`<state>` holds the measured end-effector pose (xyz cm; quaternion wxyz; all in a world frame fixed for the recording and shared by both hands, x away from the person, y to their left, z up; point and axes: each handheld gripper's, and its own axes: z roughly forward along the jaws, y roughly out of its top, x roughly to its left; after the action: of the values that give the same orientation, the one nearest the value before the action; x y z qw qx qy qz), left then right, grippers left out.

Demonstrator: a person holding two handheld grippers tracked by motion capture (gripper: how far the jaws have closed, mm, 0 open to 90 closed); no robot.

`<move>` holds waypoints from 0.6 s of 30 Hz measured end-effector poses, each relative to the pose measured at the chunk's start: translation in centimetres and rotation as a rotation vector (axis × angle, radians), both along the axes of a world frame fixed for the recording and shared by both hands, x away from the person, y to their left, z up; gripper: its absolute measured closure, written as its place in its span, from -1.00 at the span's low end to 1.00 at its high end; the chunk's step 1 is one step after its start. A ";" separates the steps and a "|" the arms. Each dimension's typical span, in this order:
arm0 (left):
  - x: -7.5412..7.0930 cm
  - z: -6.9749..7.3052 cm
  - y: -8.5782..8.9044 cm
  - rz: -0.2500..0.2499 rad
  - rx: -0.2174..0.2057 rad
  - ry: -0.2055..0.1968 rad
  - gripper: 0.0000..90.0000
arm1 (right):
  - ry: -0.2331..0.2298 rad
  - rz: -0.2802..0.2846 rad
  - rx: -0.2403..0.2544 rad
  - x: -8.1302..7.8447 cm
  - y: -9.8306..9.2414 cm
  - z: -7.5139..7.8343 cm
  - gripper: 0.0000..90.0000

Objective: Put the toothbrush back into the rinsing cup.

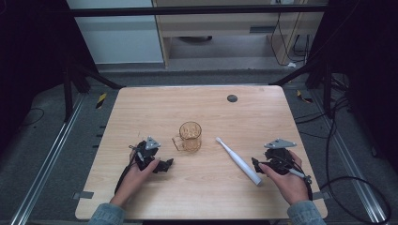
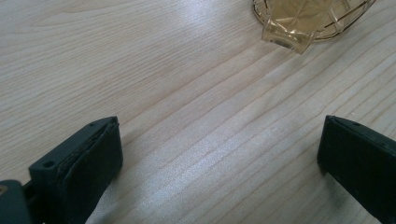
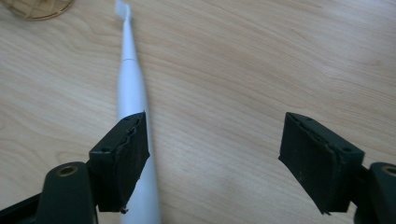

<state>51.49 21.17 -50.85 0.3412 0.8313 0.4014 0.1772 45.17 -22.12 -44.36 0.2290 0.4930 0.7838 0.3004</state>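
An amber glass mug (image 1: pixel 190 136) with a handle stands near the table's middle; its handle and base (image 2: pixel 299 23) appear at the top of the left gripper view. A white electric toothbrush (image 1: pixel 238 161) lies flat to its right, head toward the mug. My left gripper (image 1: pixel 167 163) rests low on the wood, left of and nearer than the mug, and is open (image 2: pixel 219 140) over bare table. My right gripper (image 1: pixel 255 163) sits by the toothbrush's thick end, open (image 3: pixel 215 135) with nothing between its jaws. The toothbrush (image 3: pixel 128 79) runs along the outer side of the left jaw.
The light wooden table (image 1: pixel 141 108) has a black round plug (image 1: pixel 232 98) at the back centre. Both forearms come in from the front edge. Dark frame posts and cables stand around the table on a grey floor.
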 end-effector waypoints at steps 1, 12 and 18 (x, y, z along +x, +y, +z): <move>0.0 0.0 0.0 0.000 0.000 0.000 -1.00 | 0.006 0.005 -0.004 -0.1 0.2 0.1 -0.42; 0.0 0.0 0.0 0.000 0.000 0.000 -1.00 | 0.069 0.087 -0.050 0.6 2.6 0.8 -0.18; 0.0 0.0 0.0 0.001 0.000 0.000 -1.00 | 0.123 0.124 -0.082 1.9 4.1 1.2 -0.07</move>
<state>51.48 21.16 -50.85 0.3413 0.8311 0.4017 0.1772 47.04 -18.03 -43.13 0.1811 0.4511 0.8371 0.2510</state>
